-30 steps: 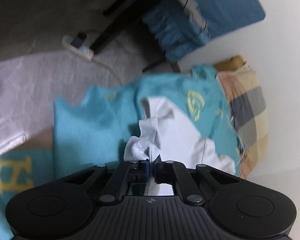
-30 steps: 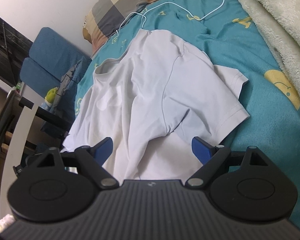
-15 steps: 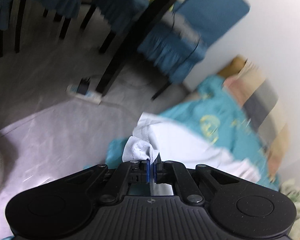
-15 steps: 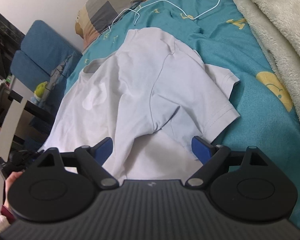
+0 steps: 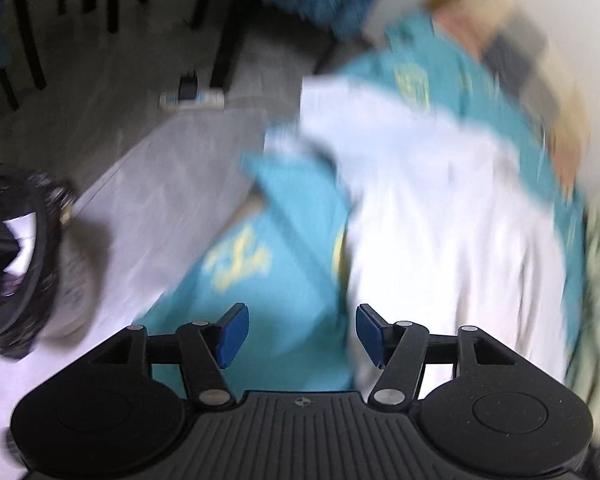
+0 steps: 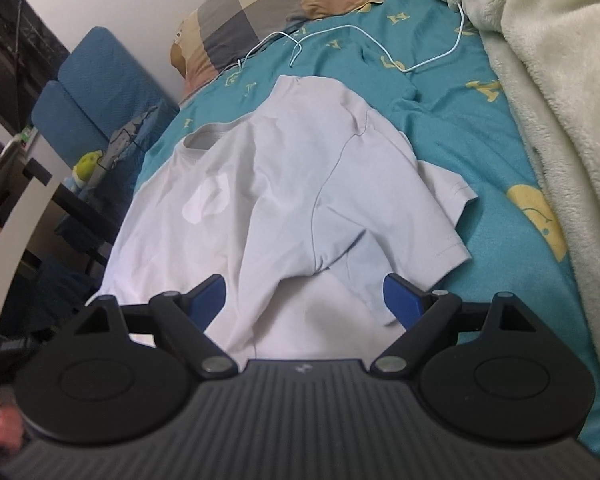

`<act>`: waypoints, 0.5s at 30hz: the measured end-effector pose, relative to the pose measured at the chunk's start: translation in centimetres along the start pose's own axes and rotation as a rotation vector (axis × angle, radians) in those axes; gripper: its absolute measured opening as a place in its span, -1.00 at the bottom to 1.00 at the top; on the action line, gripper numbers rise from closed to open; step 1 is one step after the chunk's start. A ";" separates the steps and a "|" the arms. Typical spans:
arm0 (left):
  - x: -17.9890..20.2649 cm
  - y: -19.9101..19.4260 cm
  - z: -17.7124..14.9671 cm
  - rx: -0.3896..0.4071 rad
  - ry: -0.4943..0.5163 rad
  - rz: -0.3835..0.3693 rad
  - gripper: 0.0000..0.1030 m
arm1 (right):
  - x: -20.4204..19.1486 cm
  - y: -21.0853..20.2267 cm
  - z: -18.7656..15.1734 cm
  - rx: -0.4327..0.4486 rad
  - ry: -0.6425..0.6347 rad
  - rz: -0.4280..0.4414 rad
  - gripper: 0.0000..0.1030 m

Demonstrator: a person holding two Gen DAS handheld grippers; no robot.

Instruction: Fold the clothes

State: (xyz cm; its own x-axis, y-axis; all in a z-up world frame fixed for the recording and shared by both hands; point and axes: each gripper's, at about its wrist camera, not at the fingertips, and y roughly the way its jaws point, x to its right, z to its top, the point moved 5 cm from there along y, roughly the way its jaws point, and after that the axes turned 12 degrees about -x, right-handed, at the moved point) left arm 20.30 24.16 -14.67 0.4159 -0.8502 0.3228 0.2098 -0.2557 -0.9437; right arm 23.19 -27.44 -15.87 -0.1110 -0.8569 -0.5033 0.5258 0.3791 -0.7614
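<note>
A white T-shirt (image 6: 284,184) lies spread on the teal bed sheet (image 6: 452,128), collar toward the pillow, one sleeve (image 6: 440,216) folded out to the right. My right gripper (image 6: 304,304) is open and empty, low over the shirt's lower part. In the blurred left wrist view the shirt (image 5: 440,208) lies on the sheet to the right. My left gripper (image 5: 298,338) is open and empty over the sheet's hanging edge (image 5: 268,264), just left of the shirt.
A checked pillow (image 6: 276,8) lies at the bed's head, with a white cable (image 6: 380,48) across the sheet. A cream fleece blanket (image 6: 560,112) lies along the right. Blue chairs (image 6: 96,96) and a dark table stand left of the bed. A black bin (image 5: 16,256) stands on the floor.
My left gripper has opened and let go of the shirt's hem, and it has swung fast toward the bed. The shirt now lies flatter. My right gripper stays open over it.
</note>
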 end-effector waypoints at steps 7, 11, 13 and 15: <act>2.9 -2.2 -8.8 -0.153 0.232 0.156 0.15 | 0.3 -1.9 -1.5 -0.001 -0.012 -0.035 0.70; 4.6 -1.7 -10.9 -0.220 0.237 0.179 0.14 | 0.4 -3.0 -2.4 -0.002 -0.019 -0.056 0.70; 5.9 -1.0 -12.3 -0.255 0.283 0.211 0.11 | 0.5 -3.7 -2.7 0.001 -0.026 -0.054 0.70; 6.4 -0.3 -13.4 -0.284 0.308 0.256 0.11 | 0.6 -4.2 -2.9 0.002 -0.026 -0.046 0.70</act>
State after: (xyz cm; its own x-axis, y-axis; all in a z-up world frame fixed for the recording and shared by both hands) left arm 11.05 12.59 -13.32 0.1328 -0.9878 0.0820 -0.1328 -0.0997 -0.9861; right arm 18.46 -28.58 -14.14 -0.1127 -0.8823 -0.4569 0.5221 0.3386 -0.7828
